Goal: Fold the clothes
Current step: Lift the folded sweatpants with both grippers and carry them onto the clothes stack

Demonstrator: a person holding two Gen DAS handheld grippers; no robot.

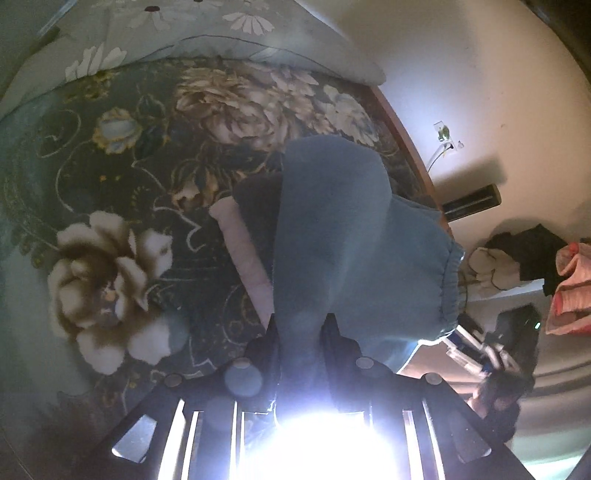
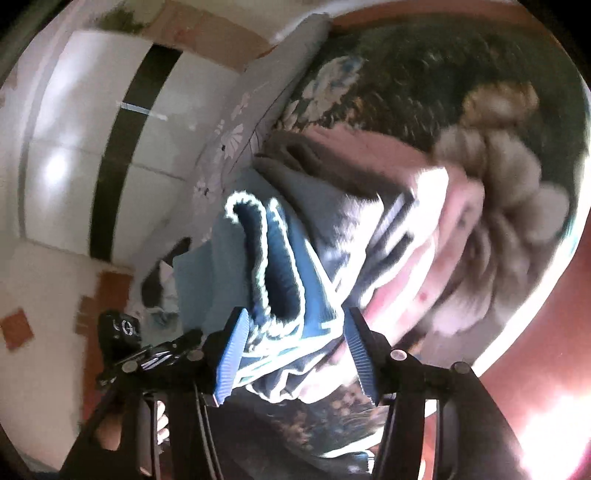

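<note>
A blue garment [image 1: 351, 229] with a gathered waistband hangs over a floral bedspread [image 1: 129, 155]. My left gripper [image 1: 303, 332] is shut on a fold of it at the bottom of the left wrist view. Under it lies a pink cloth [image 1: 243, 254]. In the right wrist view the garment's waistband [image 2: 284, 266] sits bunched between the blue ribbed pads [image 2: 232, 354] of my right gripper [image 2: 295, 350]. Its jaws stand wide apart and do not squeeze the fabric. The right gripper [image 1: 463, 341] also shows at the garment's lower right corner in the left wrist view.
A flowered pillow [image 1: 177, 33] lies at the head of the bed. The wooden bed edge [image 1: 410, 140] runs beside a white wall. More clothes [image 1: 524, 258] are piled on the floor to the right. A hand [image 2: 162, 424] shows below the right gripper. White tiled wall [image 2: 74, 147] at left.
</note>
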